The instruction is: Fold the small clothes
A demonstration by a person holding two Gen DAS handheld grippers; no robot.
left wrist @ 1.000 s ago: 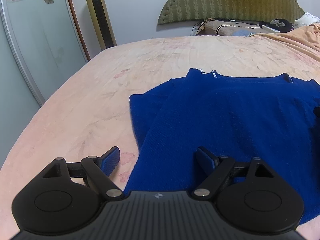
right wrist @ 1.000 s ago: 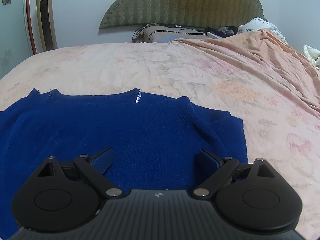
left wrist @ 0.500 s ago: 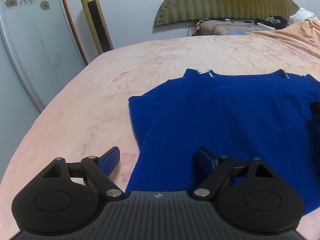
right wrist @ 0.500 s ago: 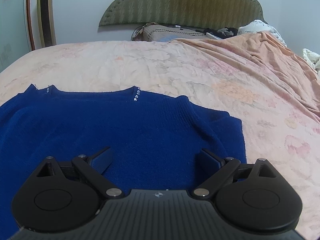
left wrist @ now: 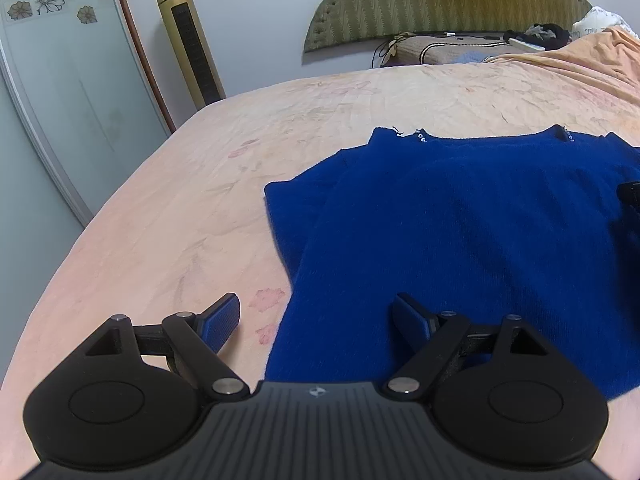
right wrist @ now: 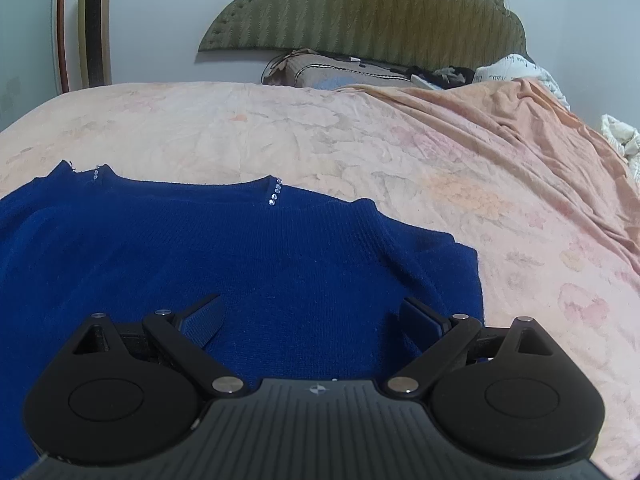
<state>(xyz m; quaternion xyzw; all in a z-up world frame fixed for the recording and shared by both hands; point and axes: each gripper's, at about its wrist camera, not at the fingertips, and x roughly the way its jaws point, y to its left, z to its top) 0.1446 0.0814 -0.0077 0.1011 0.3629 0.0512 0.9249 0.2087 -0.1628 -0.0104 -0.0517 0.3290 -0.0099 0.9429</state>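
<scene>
A blue knit sweater point(left wrist: 460, 224) lies flat on the peach bedspread point(left wrist: 192, 208), its neckline with small beads toward the headboard and both sleeves folded inward. My left gripper point(left wrist: 316, 316) hovers open over the sweater's near left edge, one finger above the bedspread and the other above the knit. In the right wrist view the same sweater point(right wrist: 224, 252) fills the lower left, and my right gripper point(right wrist: 312, 316) stands open above its near right part, with nothing between its fingers. A dark bit of the right gripper point(left wrist: 630, 196) shows at the right edge of the left wrist view.
A green padded headboard point(right wrist: 360, 8) backs the bed, with a pillow and clutter point(right wrist: 344, 72) below it. A gold tower fan point(left wrist: 188, 36) and a glass sliding door point(left wrist: 52, 92) stand to the left. A rumpled peach blanket point(right wrist: 532, 144) rises at the right.
The left wrist view has tilted slightly and shifted a little. Both grippers stay open over the sweater, and the sweater has not moved.
</scene>
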